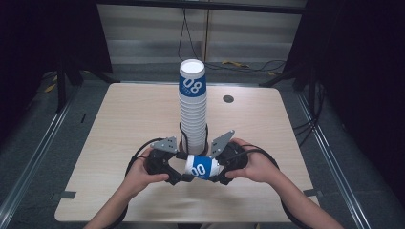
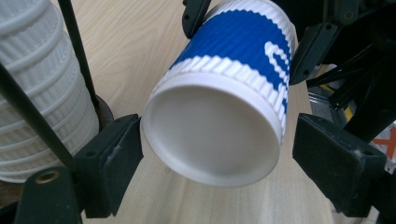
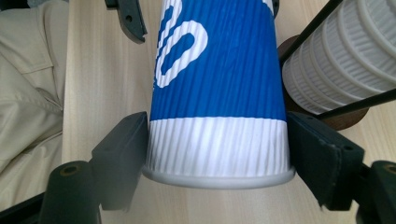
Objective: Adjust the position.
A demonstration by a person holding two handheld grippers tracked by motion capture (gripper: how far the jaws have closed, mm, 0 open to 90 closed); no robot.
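High view: a pale wooden table (image 1: 119, 143) spans the middle of the frame. At its centre a tall stack of cups (image 1: 193, 109) rises from a dark wire holder (image 1: 206, 136), which likely keeps the column upright; the top cup wears a blue band. Below the stack, at lower centre, a single blue-and-white ribbed cup (image 1: 202, 168) lies on its side in the air, between the left gripper (image 1: 184, 177) and the right gripper (image 1: 220, 177), each held in a hand entering from the bottom edge.

Right gripper view: the two black jaws press on either side of the cup's (image 3: 217, 93) white rim end at lower centre, pinching it so it stays off the table.

Left gripper view: the cup's closed base (image 2: 212, 135) faces the camera at centre. The jaws are spread to either side; the left one sits at the base edge, the right one stands apart, so this gripper appears to be loose around the base rather than gripping it.
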